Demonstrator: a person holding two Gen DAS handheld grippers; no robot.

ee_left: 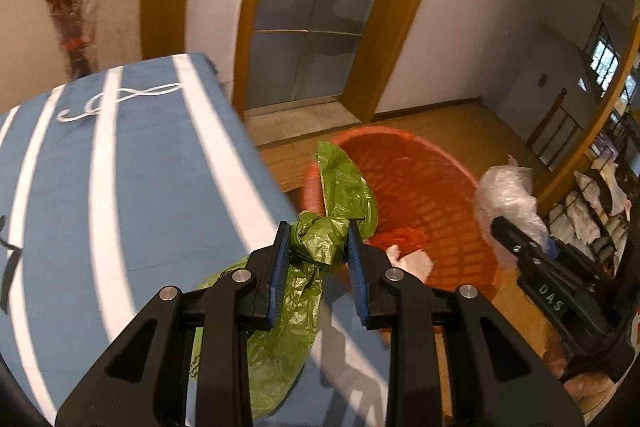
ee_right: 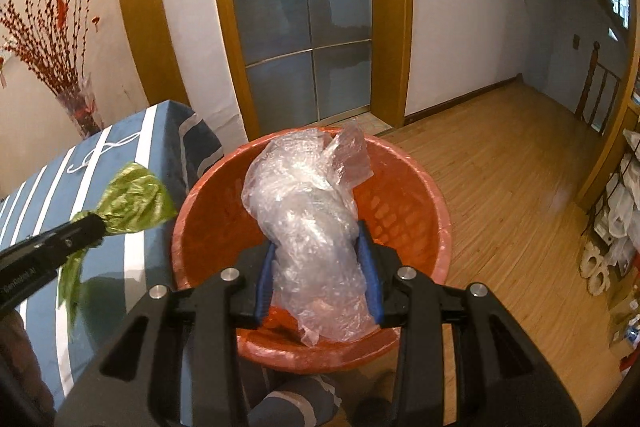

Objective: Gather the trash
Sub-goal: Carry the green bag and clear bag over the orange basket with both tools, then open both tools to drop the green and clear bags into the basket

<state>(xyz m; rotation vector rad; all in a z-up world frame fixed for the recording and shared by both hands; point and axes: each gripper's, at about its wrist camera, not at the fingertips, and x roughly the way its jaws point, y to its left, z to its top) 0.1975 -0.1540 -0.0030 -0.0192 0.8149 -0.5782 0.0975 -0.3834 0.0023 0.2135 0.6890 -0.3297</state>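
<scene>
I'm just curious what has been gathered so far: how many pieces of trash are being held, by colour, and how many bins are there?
Green plastic bag: 1, clamped in the left gripper
Clear plastic wrap: 1, clamped in the right gripper
Red basket: 1, on the floor beside the blue striped table
Total: 3 things, 2 of them trash.

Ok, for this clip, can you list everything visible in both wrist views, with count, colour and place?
Crumpled green plastic bag: one, green, between the left gripper's fingers, over the table edge.
Clear crinkled plastic wrap: one, transparent, held above the basket.
Round orange plastic basket: one, orange, on the floor beside the table.
Striped tablecloth: one, blue and white, covering the table.
Red branch bouquet: one, red, by the wall.
Left gripper: one, black, blue pads.
Right gripper: one, black, blue pads.
</scene>
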